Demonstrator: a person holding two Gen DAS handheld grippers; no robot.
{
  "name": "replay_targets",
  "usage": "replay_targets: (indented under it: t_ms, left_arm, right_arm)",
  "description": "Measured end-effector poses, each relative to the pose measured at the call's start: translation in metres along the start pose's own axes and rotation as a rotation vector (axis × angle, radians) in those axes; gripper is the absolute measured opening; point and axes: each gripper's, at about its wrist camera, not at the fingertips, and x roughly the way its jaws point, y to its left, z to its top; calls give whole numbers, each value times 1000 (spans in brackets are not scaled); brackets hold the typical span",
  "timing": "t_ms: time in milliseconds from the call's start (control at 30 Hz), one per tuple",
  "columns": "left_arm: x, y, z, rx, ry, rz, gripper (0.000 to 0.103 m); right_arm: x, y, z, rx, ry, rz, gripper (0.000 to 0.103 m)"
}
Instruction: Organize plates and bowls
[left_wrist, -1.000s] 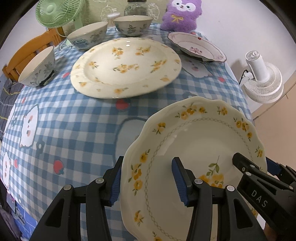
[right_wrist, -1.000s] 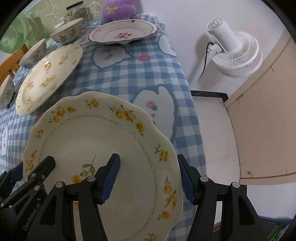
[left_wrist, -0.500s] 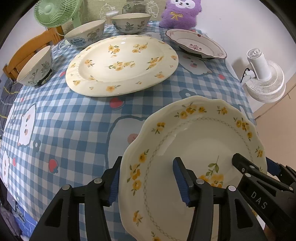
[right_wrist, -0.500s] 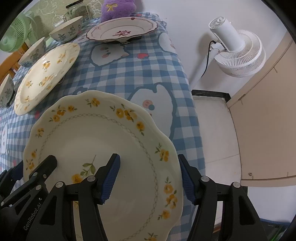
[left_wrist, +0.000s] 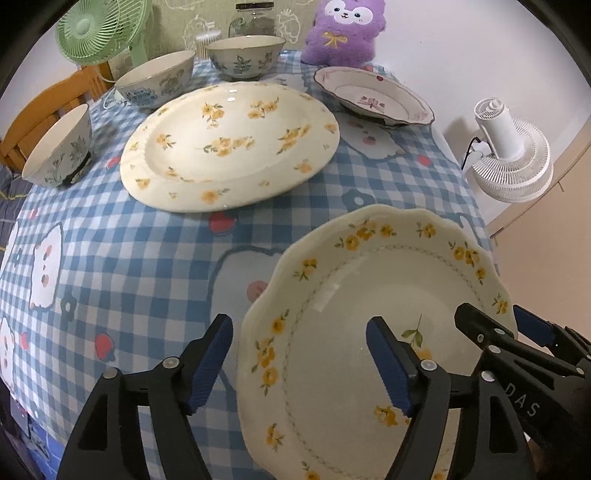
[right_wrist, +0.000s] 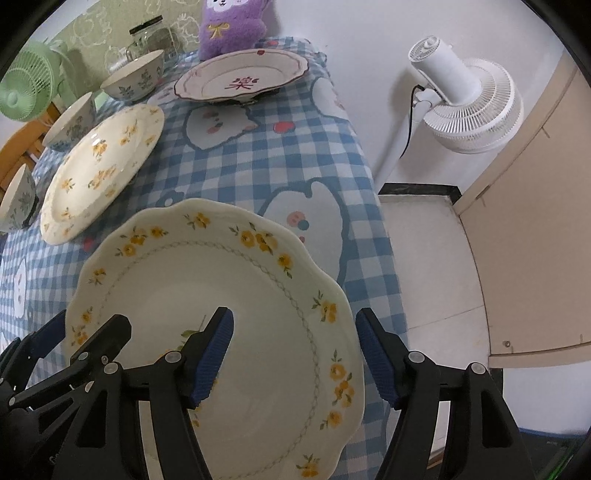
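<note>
the left gripper (left_wrist: 299, 360) has its jaws opening, the blue pads standing clear on either side of the left rim of the scalloped plate (left_wrist: 376, 332), neither pressing on it. the right gripper (right_wrist: 293, 354) is opening as well; its pads straddle the plate's right rim without gripping. the plate, cream with yellow flowers, lies at the near right corner of the table (left_wrist: 129, 266), its right edge out past the table edge.

the left view shows the right gripper's black fingers (left_wrist: 491, 339) coming in over the plate from the right; the right view shows the left gripper's fingers (right_wrist: 99, 339) at the plate's left side.

beyond, the large oval plate (left_wrist: 229, 147) sits mid-table and the red-patterned plate (left_wrist: 373, 96) at the far right. three bowls (left_wrist: 59, 147) ring the far left side. only the left view shows the whole green fan (left_wrist: 96, 29) and the wooden chair (left_wrist: 40, 110). only the right view shows the floor (right_wrist: 424, 266) and the white fan (right_wrist: 469, 99) down its stand. a purple plush (left_wrist: 343, 29) sits at the back.
</note>
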Motion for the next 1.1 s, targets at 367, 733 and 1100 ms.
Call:
replay_targets:
  t_ms: [367, 733, 1100]
  left_arm:
    - [-27, 16, 10, 37, -71, -18, 87]
    - [-65, 47, 20, 41, -152, -26, 92]
    - [-98, 82, 31, 52, -223, -37, 94]
  right_arm:
    - [-35, 14, 6, 26, -76, -7, 79]
    - [-69, 46, 12, 17, -153, 15, 81]
    - [-105, 84, 14, 24, -229, 14, 82]
